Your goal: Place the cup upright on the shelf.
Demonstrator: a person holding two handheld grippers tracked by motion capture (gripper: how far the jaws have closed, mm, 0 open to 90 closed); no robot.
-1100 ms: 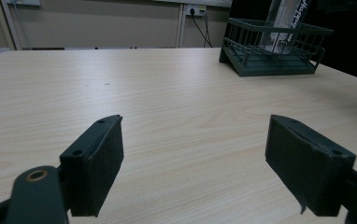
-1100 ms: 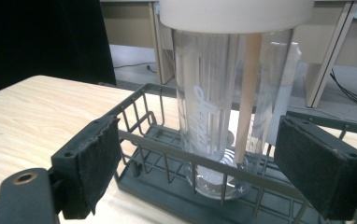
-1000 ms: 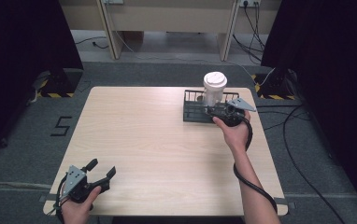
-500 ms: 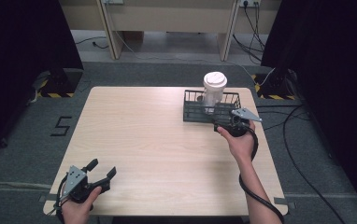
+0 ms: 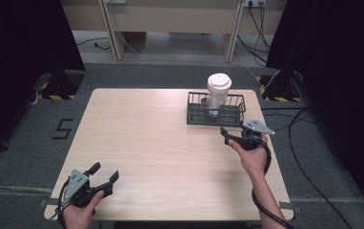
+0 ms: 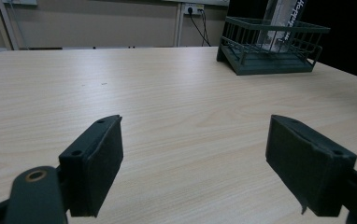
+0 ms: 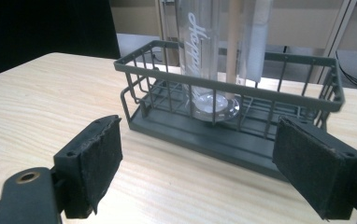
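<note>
A dark wire basket (image 5: 216, 116) stands at the table's far right, and a clear tumbler with a white lid (image 5: 218, 89) stands upright inside it. My right gripper (image 5: 235, 134) hovers just in front of the basket's right end, open, with nothing between its jaws. In the right gripper view the basket (image 7: 228, 95) and the tumbler (image 7: 200, 46) sit close ahead of the open gripper (image 7: 197, 172). My left gripper (image 5: 105, 171) rests open at the near left corner. From the left gripper view, the basket (image 6: 270, 51) is far off beyond the empty gripper (image 6: 195, 170).
The wooden table (image 5: 161, 138) is bare between the two grippers. Cables (image 5: 308, 143) trail on the grey floor to the right. A number 5 mark (image 5: 63, 128) lies on the floor at the left. Desk legs (image 5: 111, 33) stand behind the table.
My right gripper has drawn back from the basket toward the table's near side and slightly right. The left gripper has stayed in place.
</note>
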